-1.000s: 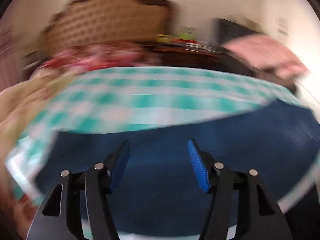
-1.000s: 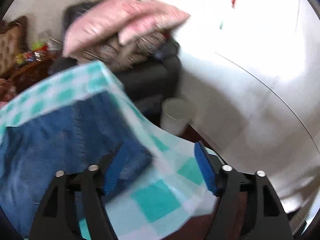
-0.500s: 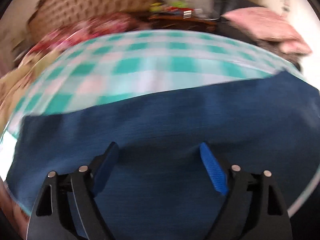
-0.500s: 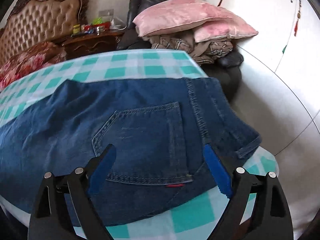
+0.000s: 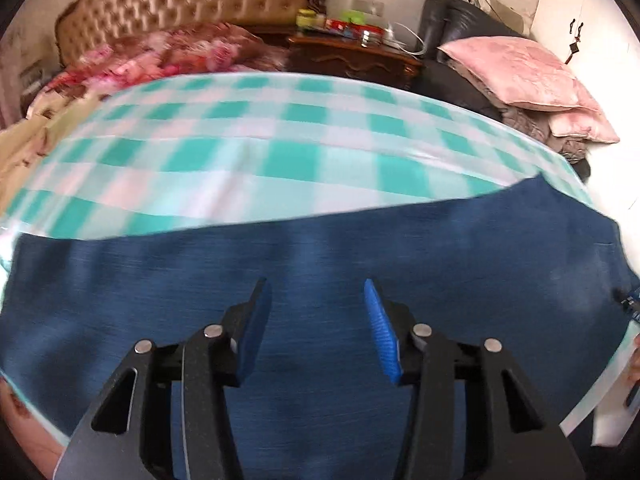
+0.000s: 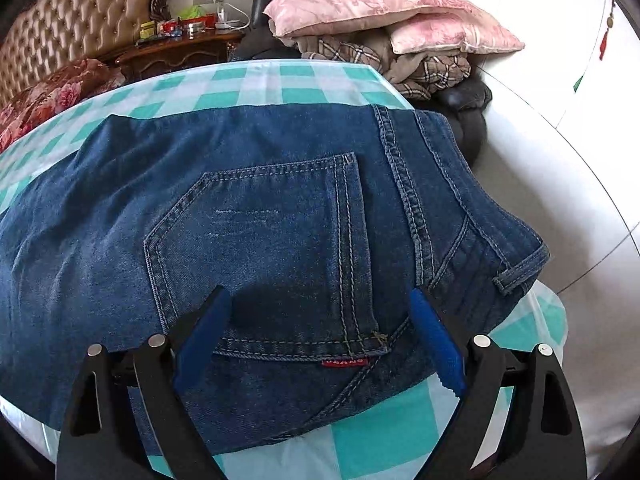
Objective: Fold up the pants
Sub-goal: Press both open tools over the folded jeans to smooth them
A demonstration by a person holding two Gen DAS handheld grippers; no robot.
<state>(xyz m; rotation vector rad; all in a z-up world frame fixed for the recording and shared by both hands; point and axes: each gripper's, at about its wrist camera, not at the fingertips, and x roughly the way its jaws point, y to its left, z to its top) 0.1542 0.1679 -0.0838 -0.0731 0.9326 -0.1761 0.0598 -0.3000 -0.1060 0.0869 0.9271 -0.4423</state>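
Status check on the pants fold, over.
Left gripper open, right gripper open, both over the jeans. Jeans flat on checked tablecloth, back pocket up. Nothing in the way.

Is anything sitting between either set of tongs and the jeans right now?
Nothing visible. The right tongs hang open directly over the jeans at the back pocket, and the left tongs hang open over the plain denim of the legs. No object lies on the denim.
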